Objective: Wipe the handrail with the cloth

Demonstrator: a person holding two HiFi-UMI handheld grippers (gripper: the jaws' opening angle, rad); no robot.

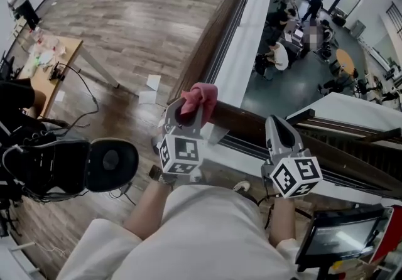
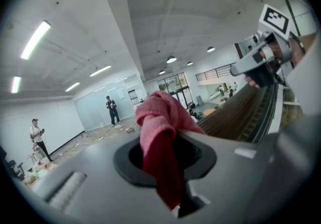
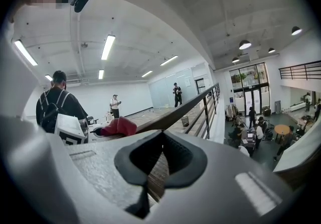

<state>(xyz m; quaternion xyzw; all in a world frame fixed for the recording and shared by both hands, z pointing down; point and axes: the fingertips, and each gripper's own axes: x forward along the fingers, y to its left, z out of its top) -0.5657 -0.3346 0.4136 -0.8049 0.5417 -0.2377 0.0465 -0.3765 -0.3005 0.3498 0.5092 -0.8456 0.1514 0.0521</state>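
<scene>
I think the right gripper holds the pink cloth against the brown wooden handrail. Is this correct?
Not quite. The left gripper holds the pink cloth against the brown wooden handrail. The left gripper view shows the cloth clamped between its jaws. The right gripper has no cloth between its jaws.

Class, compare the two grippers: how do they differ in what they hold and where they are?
The left gripper is shut on the pink cloth; the right gripper is shut on nothing. The left is at the corner of the handrail, the right beside its straight stretch. Both carry marker cubes.
</scene>
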